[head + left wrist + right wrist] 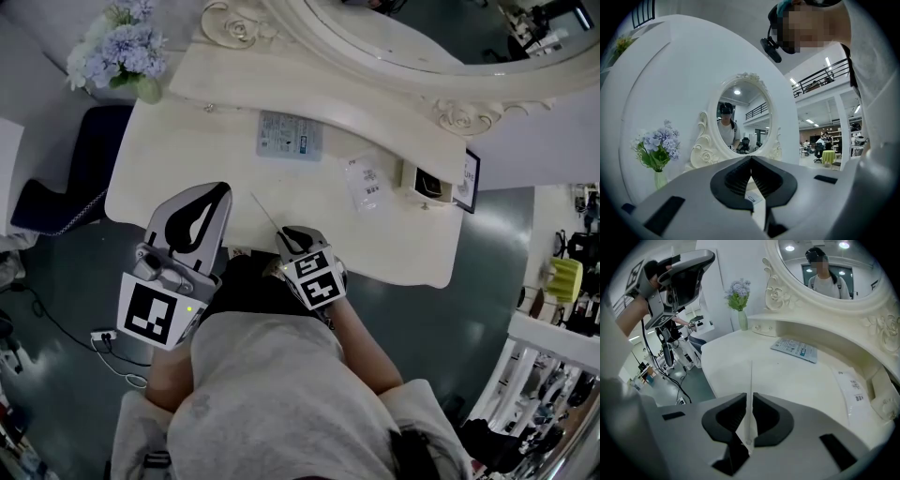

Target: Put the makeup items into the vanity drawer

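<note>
Right tool [285, 232] is clamping a thin white stick [265, 212] at lower centre, left tool [217, 192] is idling closed and empty, blue packet [289, 136] and clear sachet [364, 183] are lying mid-frame on the counter [187, 159], so I'd say most of the job is remaining.

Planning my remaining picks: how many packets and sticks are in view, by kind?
Packets: 2, the blue-printed packet and the white packet
Sticks: 1, the thin white stick in the right gripper
Total: 3
</note>
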The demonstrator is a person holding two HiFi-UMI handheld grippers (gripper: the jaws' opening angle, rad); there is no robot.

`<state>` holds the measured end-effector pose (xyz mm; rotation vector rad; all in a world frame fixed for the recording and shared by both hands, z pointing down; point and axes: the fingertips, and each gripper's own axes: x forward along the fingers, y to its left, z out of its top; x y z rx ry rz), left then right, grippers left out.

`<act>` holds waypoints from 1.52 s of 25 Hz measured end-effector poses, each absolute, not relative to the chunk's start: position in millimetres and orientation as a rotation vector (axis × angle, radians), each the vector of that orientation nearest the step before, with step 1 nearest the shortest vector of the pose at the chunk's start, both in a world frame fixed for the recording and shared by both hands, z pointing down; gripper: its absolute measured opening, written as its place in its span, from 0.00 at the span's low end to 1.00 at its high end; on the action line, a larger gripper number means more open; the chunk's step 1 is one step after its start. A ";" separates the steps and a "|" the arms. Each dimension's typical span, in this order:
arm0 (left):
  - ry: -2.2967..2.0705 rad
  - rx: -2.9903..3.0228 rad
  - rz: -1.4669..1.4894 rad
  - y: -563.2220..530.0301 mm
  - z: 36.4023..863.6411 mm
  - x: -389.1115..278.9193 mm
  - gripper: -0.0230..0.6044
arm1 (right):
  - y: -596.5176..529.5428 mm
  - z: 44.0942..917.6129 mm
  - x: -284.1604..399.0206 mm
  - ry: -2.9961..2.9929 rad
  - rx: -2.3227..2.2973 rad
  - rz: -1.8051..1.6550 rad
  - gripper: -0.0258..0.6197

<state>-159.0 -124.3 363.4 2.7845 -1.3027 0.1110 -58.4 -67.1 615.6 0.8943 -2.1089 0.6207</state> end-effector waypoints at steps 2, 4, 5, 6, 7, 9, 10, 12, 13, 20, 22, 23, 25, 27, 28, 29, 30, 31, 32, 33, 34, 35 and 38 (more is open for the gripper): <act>-1.304 2.780 0.116 -125.3 364.8 -162.2 0.06 | -68.8 618.5 -60.4 -2.100 0.896 0.619 0.09; -1.304 2.775 0.120 -126.3 366.6 -165.3 0.06 | -68.0 622.4 -61.6 -2.083 0.888 0.621 0.17; -1.307 2.773 0.116 -127.1 366.6 -166.5 0.06 | -67.1 623.9 -62.0 -2.072 0.884 0.622 0.18; -1.313 2.772 0.102 -128.6 365.2 -167.5 0.06 | -65.7 625.1 -62.1 -2.059 0.879 0.622 0.18; -1.326 2.771 0.072 -131.1 361.4 -168.2 0.06 | -64.4 626.3 -61.6 -2.047 0.874 0.616 0.17; -1.350 2.768 0.017 -135.9 354.3 -169.3 0.06 | -63.9 627.5 -60.6 -2.034 0.866 0.585 0.16; -1.349 2.768 0.021 -136.1 354.8 -170.2 0.06 | -64.3 626.7 -60.9 -2.032 0.862 0.568 0.16; -1.353 2.767 0.018 -137.0 353.8 -171.8 0.06 | -64.2 625.3 -62.0 -2.024 0.853 0.546 0.15; -1.360 2.765 0.000 -138.4 351.2 -172.3 0.06 | -63.6 625.2 -62.7 -2.018 0.849 0.542 0.15; -1.361 2.770 -0.016 -142.8 347.5 -172.9 0.06 | -59.7 625.0 -69.4 -2.005 0.820 0.498 0.08; -1.360 2.778 -0.027 -143.8 345.9 -171.9 0.06 | -60.0 626.1 -68.7 -2.017 0.828 0.521 0.07; -1.359 2.781 -0.030 -144.2 345.3 -171.4 0.06 | -60.4 625.7 -68.1 -2.020 0.834 0.527 0.07; -1.353 2.783 -0.018 -144.9 345.5 -170.7 0.06 | -62.3 621.8 -66.8 -2.030 0.851 0.522 0.07; -1.349 2.785 -0.017 -146.4 344.7 -169.9 0.06 | -66.3 613.6 -66.6 -2.055 0.875 0.515 0.07; -1.347 2.788 -0.020 -147.4 343.9 -169.1 0.06 | -69.1 608.2 -66.6 -2.074 0.889 0.511 0.07; -1.344 2.791 -0.024 -148.2 342.8 -167.7 0.06 | -72.1 602.2 -66.3 -2.095 0.904 0.505 0.07; -1.339 2.796 -0.026 -149.0 341.8 -165.7 0.06 | -75.2 596.1 -65.4 -2.115 0.920 0.498 0.07; -1.332 2.801 -0.028 -149.9 340.8 -163.5 0.06 | -78.1 590.2 -64.1 -2.134 0.936 0.492 0.07; -1.326 2.806 -0.032 -150.8 339.7 -161.1 0.06 | -80.9 584.5 -62.3 -2.151 0.953 0.487 0.07; -1.319 2.812 -0.035 -151.7 338.7 -158.6 0.06 | -83.5 579.0 -60.2 -2.166 0.970 0.480 0.07; -1.311 2.817 -0.037 -152.6 337.8 -156.1 0.06 | -85.9 573.4 -58.4 -2.180 0.986 0.472 0.07; -1.302 2.823 -0.036 -153.3 337.2 -153.6 0.06 | -87.9 568.0 -56.4 -2.194 1.002 0.463 0.07; -1.275 2.844 -0.040 -155.9 334.6 -145.5 0.06 | -92.6 554.8 -49.6 -2.222 1.048 0.434 0.07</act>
